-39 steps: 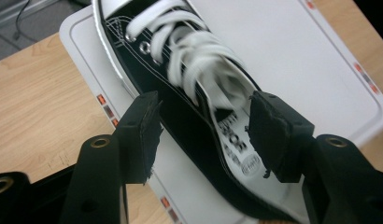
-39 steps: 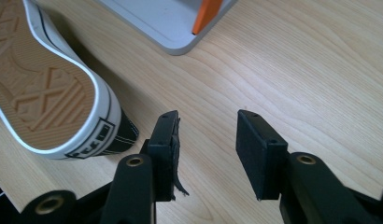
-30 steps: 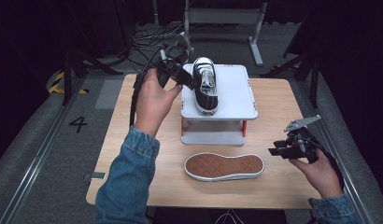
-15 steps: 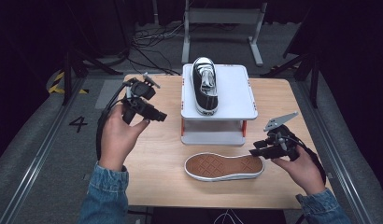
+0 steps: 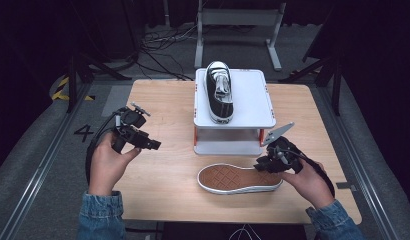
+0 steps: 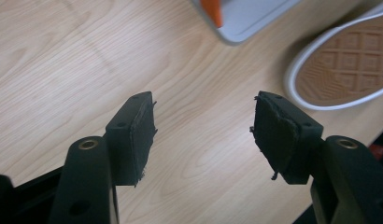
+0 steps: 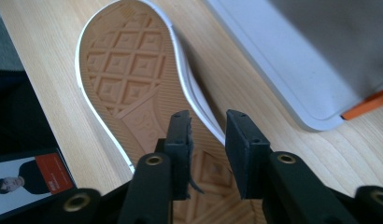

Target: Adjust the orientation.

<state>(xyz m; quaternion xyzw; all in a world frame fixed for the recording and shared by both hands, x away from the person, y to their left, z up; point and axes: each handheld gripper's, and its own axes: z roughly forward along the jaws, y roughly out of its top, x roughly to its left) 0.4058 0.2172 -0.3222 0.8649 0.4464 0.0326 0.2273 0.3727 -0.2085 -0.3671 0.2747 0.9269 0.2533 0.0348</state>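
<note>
Shoe, sole up [image 5: 239,178], lower centre of the high view, on the wooden table [image 5: 163,100] just in front of the white stand [image 5: 253,100]. A matching shoe [image 5: 220,91] is set upright on top of that stand.

Right gripper [image 5: 267,163]: placed at the heel end, at the right of the high view. In the right gripper view its jaws are seen narrowed, having just been closing, poised over the white rim [image 7: 199,109]; whether the pads press the rim yet cannot be told.

Left gripper [image 5: 150,145]: held at the left of the frame, well apart from the shoe; jaws spread wide, having just been opening, nothing between them.

Handling note: the rim is best pinched squarely, one pad on the sole and one inside, before any lift. The grip should be confirmed firm, since the shoe is judged likely to swing from a heel hold.
</note>
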